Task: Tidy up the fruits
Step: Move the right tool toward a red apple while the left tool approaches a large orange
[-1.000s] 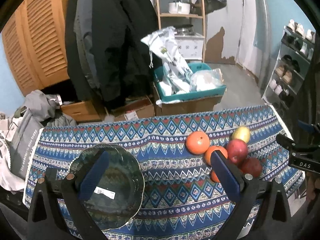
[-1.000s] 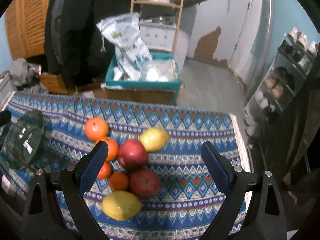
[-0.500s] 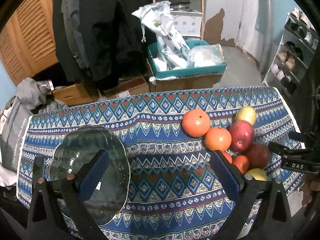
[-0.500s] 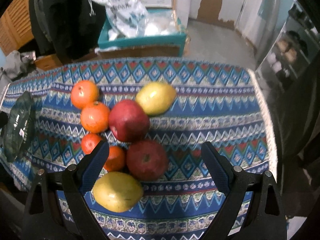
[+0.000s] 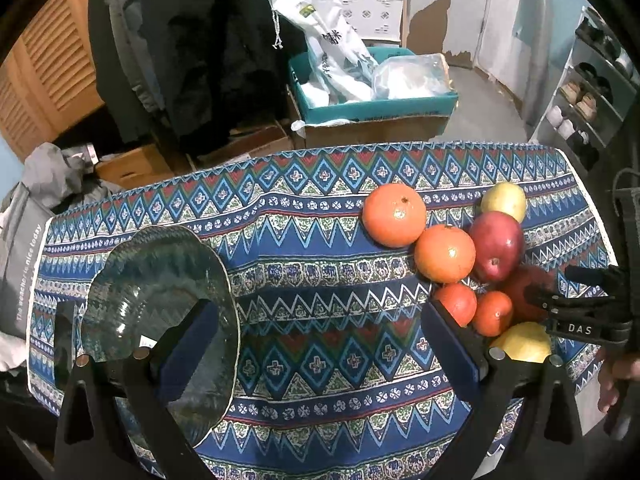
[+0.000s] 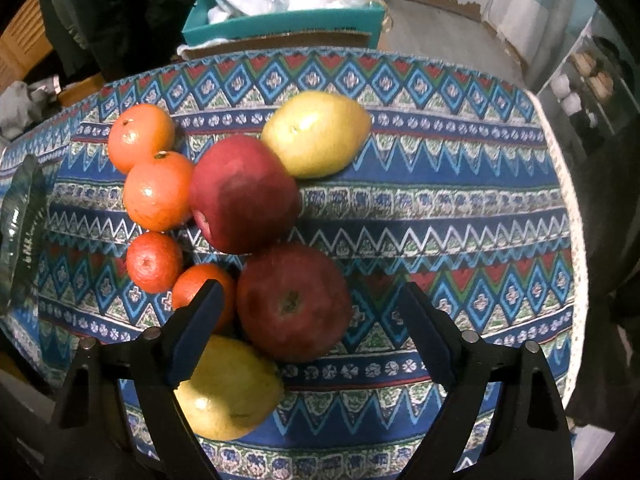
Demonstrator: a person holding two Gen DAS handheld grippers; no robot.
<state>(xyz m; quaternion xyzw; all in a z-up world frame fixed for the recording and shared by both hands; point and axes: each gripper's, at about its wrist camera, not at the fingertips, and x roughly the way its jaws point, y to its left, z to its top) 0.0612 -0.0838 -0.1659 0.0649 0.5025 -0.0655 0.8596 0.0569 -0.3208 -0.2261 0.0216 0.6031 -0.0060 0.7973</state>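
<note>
A cluster of fruit lies on the patterned cloth: two large oranges (image 6: 141, 136) (image 6: 158, 190), two small ones (image 6: 154, 262) (image 6: 204, 290), two red apples (image 6: 244, 194) (image 6: 294, 302) and two yellow pears (image 6: 316, 132) (image 6: 228, 392). My right gripper (image 6: 310, 330) is open, its jaws either side of the near apple, just above it. A clear glass bowl (image 5: 160, 280) sits at the left. My left gripper (image 5: 320, 344) is open and empty, between the bowl and the fruit (image 5: 444, 254). The right gripper shows in the left wrist view (image 5: 576, 312).
The tablecloth (image 5: 320, 240) ends at a far edge, beyond it a teal box with bags (image 5: 372, 92), cardboard boxes and hanging coats. A shoe rack (image 5: 592, 88) stands at the right. A grey bag (image 5: 24, 248) hangs at the table's left end.
Both grippers have moved down and forward toward the table. The right gripper has closed in over the fruit, its jaws now around the near red apple. Both stay open.
</note>
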